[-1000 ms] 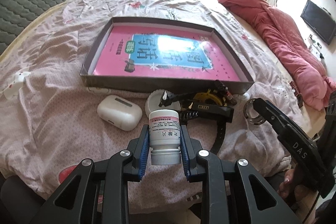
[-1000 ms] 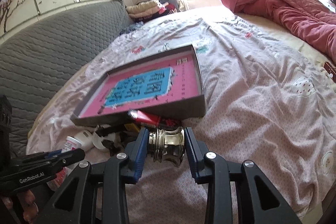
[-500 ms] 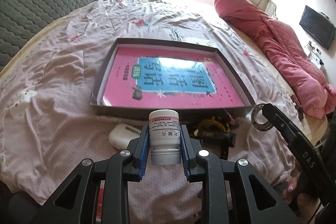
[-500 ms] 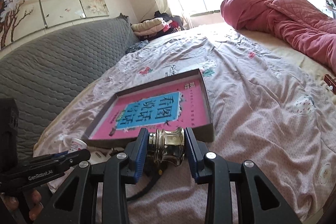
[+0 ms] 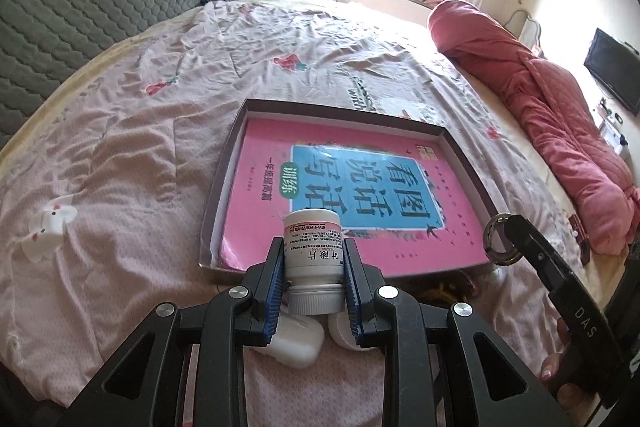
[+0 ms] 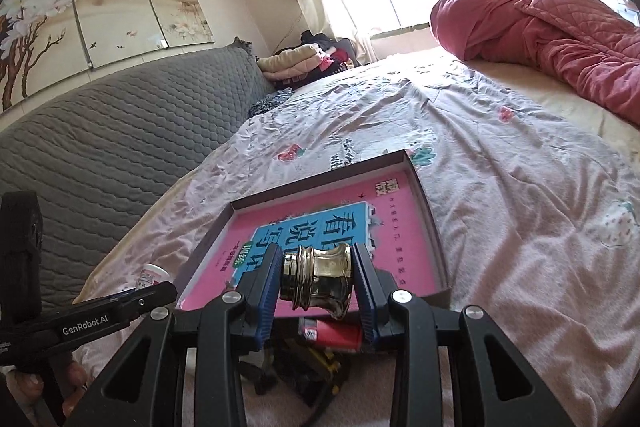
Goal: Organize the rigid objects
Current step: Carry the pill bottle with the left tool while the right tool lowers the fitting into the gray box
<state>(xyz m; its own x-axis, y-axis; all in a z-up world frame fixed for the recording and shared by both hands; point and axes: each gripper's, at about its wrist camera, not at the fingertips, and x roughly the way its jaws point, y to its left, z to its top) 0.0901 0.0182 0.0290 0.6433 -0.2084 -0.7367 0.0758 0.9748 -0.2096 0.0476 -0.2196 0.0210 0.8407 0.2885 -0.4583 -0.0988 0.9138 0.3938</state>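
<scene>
My left gripper (image 5: 313, 267) is shut on a white pill bottle (image 5: 313, 259), held cap towards me above the near edge of a shallow grey box (image 5: 340, 109). A pink and blue book (image 5: 360, 183) lies flat in that box. My right gripper (image 6: 316, 277) is shut on a shiny brass ring-shaped piece (image 6: 316, 275), hanging over the near edge of the same box (image 6: 434, 227). In the left wrist view that brass piece (image 5: 500, 239) shows at the right, at the tip of the right gripper's finger.
A white earbud case (image 5: 298, 341) and a white round lid (image 5: 342, 331) lie on the pink bedspread (image 5: 120, 167) under my left gripper. A red lighter (image 6: 332, 333) and a yellow-black tool (image 6: 316, 363) sit below my right gripper. A red quilt (image 5: 540, 115) lies at the right, a grey headboard (image 6: 100, 147) at the left.
Both grippers have risen and moved forward with their loads, from over the loose items on the bedspread to the box's near edge. Both grips are unchanged.
</scene>
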